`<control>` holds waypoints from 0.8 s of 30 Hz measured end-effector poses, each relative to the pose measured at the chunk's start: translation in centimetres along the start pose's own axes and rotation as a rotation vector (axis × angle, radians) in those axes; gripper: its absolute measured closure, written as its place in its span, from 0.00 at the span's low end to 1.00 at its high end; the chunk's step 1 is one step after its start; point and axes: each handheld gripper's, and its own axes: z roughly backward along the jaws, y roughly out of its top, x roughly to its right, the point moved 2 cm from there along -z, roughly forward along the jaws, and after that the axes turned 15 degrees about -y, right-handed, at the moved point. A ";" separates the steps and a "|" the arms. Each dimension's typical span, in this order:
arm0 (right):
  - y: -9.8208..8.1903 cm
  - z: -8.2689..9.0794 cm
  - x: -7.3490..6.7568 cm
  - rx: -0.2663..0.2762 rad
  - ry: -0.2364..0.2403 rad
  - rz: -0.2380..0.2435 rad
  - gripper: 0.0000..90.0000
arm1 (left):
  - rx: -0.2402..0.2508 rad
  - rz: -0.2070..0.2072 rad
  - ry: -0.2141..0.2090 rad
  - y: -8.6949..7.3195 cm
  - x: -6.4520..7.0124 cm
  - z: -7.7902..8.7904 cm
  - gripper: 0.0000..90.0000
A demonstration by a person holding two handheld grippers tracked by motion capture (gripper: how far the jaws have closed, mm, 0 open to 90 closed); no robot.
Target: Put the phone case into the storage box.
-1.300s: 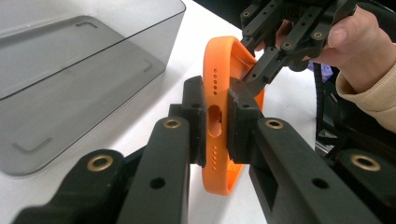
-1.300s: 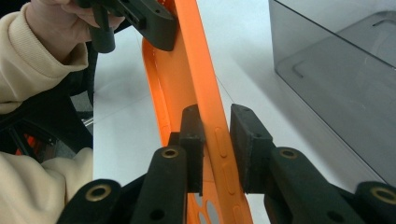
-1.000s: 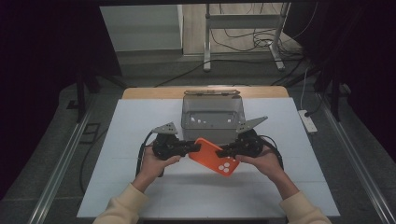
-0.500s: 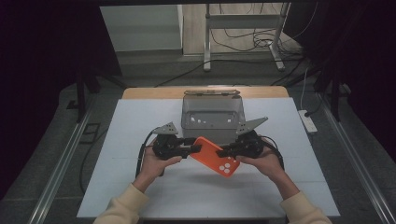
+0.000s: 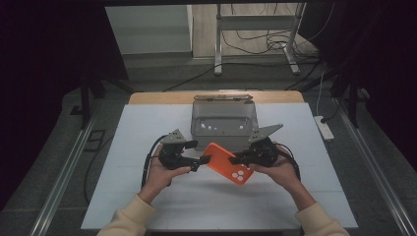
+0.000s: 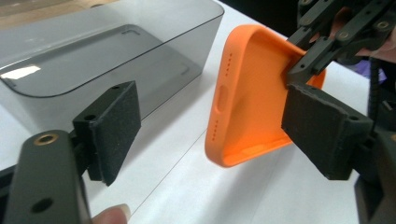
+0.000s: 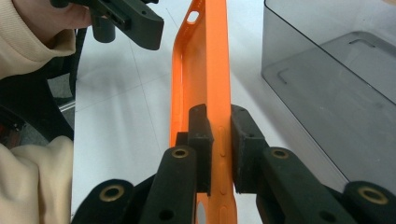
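The right tongs pinch one long side wall of the orange case, while the left tongs have just been opening and now stand wide, their pads off the case, which lies between them untouched. So the handover to the right looks done, and what remains, I judge, is setting the case in the grey box just behind it. Held above the table, the case runs slantwise, camera end toward the person, open side down.
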 end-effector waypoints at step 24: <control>-0.1 0.4 0.1 -0.001 -0.045 0.008 0.89 | -0.043 -0.036 0.155 -3.4 0.2 3.0 0.14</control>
